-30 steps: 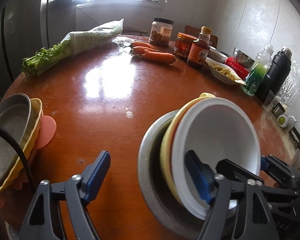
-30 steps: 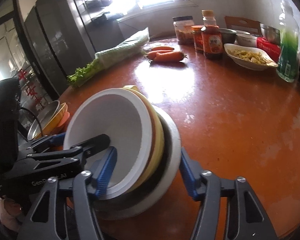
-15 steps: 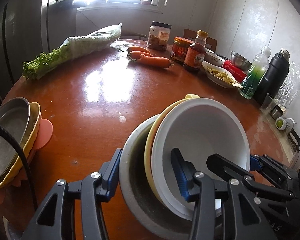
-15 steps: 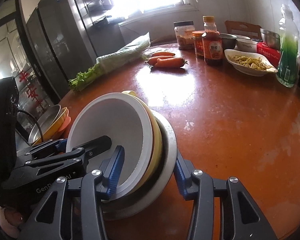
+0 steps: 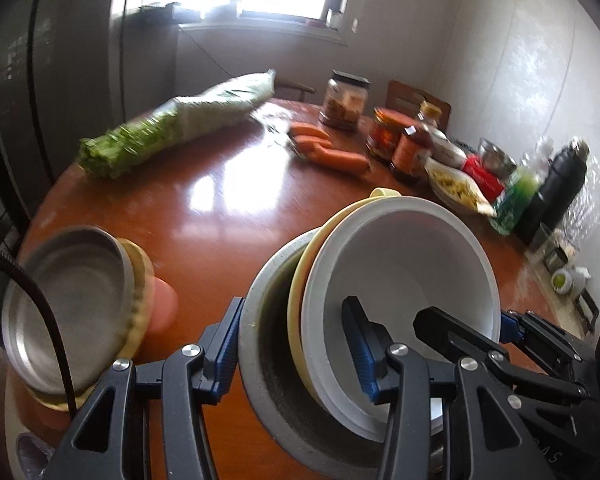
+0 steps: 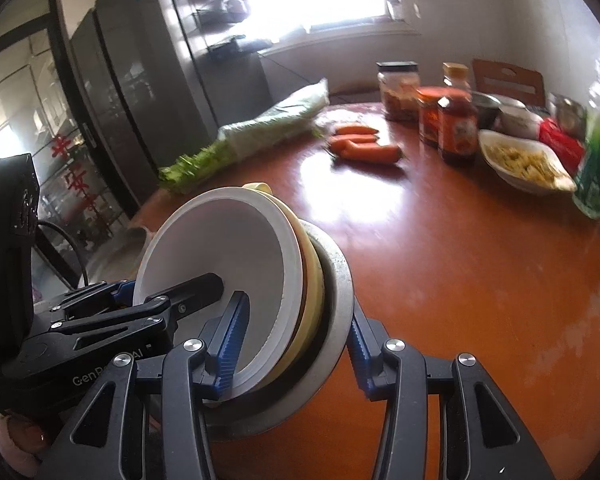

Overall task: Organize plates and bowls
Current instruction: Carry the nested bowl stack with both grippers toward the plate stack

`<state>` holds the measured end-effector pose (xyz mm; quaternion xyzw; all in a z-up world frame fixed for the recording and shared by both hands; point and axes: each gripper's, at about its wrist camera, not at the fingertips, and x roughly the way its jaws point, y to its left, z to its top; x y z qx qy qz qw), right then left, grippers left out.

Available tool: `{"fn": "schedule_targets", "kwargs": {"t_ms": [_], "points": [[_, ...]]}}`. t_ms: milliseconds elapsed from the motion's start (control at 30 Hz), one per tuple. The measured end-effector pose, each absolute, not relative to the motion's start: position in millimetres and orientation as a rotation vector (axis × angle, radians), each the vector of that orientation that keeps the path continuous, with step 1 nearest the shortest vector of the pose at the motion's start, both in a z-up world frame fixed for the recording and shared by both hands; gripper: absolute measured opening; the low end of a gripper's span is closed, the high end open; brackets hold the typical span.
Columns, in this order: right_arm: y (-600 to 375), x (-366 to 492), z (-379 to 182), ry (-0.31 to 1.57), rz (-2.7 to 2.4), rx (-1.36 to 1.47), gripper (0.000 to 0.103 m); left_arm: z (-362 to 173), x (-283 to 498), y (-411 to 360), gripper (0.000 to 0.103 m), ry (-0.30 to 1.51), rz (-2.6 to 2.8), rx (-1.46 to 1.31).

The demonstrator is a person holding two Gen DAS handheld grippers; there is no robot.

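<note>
While tilted over table (image 5: 228,208), bowl stack (image 5: 380,280) sits clamped between left gripper (image 5: 296,344) and right gripper (image 6: 296,340) pads.

- The round surface (image 5: 228,208) is showing as polished reddish-brown wood, glossy enough to be mirroring the window light.
- The white bowl (image 5: 404,264) is looking like smooth matt plastic or ceramic; which of the two cannot be told.
- The yellow dish (image 5: 300,280) behind it is appearing smooth and faintly shiny.
- The grey outer bowl (image 5: 256,320) is showing a speckled, rough, stone-like finish.
- The steel plate (image 5: 76,300) is gleaming as dull brushed metal.
- The left tool (image 5: 296,352) and the right tool (image 6: 296,344) are showing matt black plastic arms, ribbed blue pads (image 5: 360,356) and shiny metal rivets.
- The greens' wrapper (image 5: 224,104) is looking like thin, slightly glossy plastic film.
</note>
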<state>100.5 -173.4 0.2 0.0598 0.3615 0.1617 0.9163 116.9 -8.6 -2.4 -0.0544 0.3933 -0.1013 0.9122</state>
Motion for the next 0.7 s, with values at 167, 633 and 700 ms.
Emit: {"fn": "schedule_targets", "kwargs": {"t_ms": [167, 633, 700], "points": [[-140, 111, 27, 0.715, 0.377, 0.091, 0.049, 26, 119, 30, 0.048, 0.777, -0.165, -0.137], [-21, 140, 55, 0.684, 0.548, 0.025, 0.049, 48, 120, 144, 0.05, 0.743, -0.019, -0.185], [-6, 144, 51, 0.693, 0.567, 0.019, 0.049, 45, 121, 154, 0.05, 0.748, -0.006, -0.189]]}}
